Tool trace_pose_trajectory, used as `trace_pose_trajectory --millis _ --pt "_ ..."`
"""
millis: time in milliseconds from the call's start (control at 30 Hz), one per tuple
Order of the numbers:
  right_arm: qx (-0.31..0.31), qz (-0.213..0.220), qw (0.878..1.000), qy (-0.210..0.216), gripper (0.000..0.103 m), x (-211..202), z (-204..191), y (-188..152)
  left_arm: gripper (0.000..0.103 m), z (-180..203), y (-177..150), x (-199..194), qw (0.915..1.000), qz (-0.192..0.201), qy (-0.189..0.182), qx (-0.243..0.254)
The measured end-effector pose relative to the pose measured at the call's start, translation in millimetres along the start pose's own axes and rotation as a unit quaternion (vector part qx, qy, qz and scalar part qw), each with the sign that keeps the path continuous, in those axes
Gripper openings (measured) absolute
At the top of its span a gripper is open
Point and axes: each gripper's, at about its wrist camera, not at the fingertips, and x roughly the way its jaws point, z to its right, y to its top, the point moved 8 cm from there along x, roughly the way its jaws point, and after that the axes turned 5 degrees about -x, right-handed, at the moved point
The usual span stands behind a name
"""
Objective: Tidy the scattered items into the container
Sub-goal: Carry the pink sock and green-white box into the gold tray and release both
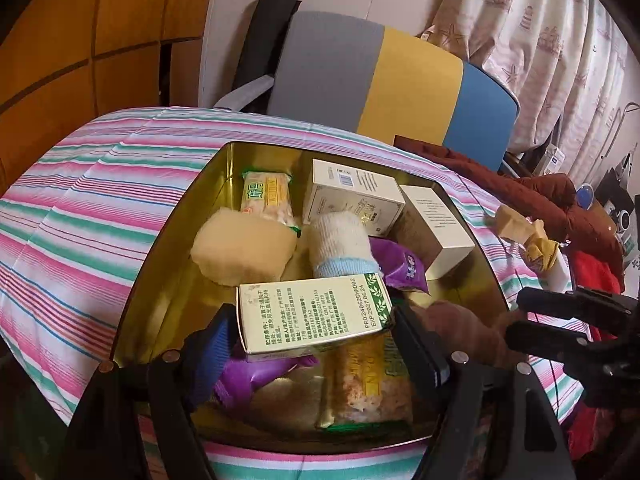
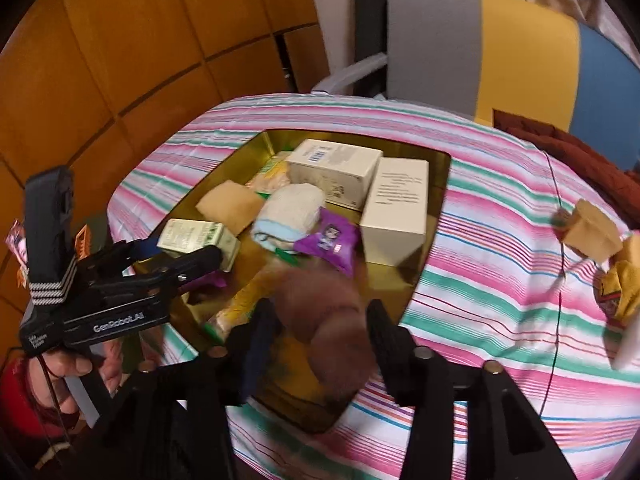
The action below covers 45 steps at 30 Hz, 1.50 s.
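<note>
While the left gripper [image 1: 316, 344] pinches a pale green printed carton [image 1: 314, 312] between its jaws, it holds that carton over the near end of the gold rectangular tin [image 1: 172, 236], which sits on a counter covered by a pink, green and white striped cloth [image 1: 80, 200]. From the right wrist view the same carton [image 2: 192, 236] is seen at the tip of the left gripper [image 2: 180, 258], above the tin's [image 2: 404, 276] left near corner, and a hand [image 2: 76, 364] grips the handle below.

The right gripper [image 2: 320, 332] has its jaws partly spread. A blurred brown soft object [image 2: 328, 320] lies between them over the tin's near edge; the blur hides whether the pads touch it. In the left wrist view that brown object [image 1: 452, 320] lies at the tin's right near corner, just beside the right gripper [image 1: 520, 316].

Inside the tin lie a beige sponge-like block [image 1: 240, 248], a rolled white sock with a light blue cuff [image 1: 342, 240], a purple snack packet [image 1: 404, 264], two cream cardboard boxes [image 1: 352, 192] and long snack bars [image 1: 268, 200].

Still on the cloth, well to the right of the tin, rest a tan paper packet [image 2: 592, 232] and a yellow wrapped item [image 2: 620, 292].
</note>
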Motion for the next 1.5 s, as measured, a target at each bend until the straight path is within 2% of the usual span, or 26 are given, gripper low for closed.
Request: trace_pose_trajectory --millis 233,367,500,600,833,1067,1267,1500 --pt "-0.011 0.012 1.0 -0.005 0.059 -6 -2 0 0.08 -2 2 -1 0.9998 -0.001 -0.007 -0.019" --pt "-0.003 0.014 1.0 -0.006 0.06 -8 1 -2 0.08 -7 6 4 0.9997 -0.003 0.008 -0.022" --pt "0.003 0.018 1.0 -0.006 0.06 -9 5 -4 0.081 -13 12 3 0.9981 0.001 -0.007 -0.062" --pt "0.008 0.021 1.0 -0.007 0.06 -11 7 -5 0.083 -18 15 -1 0.9967 0.012 -0.004 -0.08" --pt "0.017 0.026 1.0 -0.006 0.061 -11 11 -5 0.083 -14 15 -5 0.9972 0.013 -0.009 -0.073" --pt "0.019 0.027 0.999 -0.004 0.061 -12 11 -7 0.083 -11 13 -8 0.9983 0.023 0.014 -0.053" --pt "0.027 0.033 0.999 -0.006 0.061 -16 17 -7 0.083 -5 13 -13 0.998 0.028 0.006 -0.057" --pt "0.037 0.038 0.998 -0.017 0.061 -23 34 -10 0.083 22 16 -16 0.9986 0.036 -0.01 -0.037"
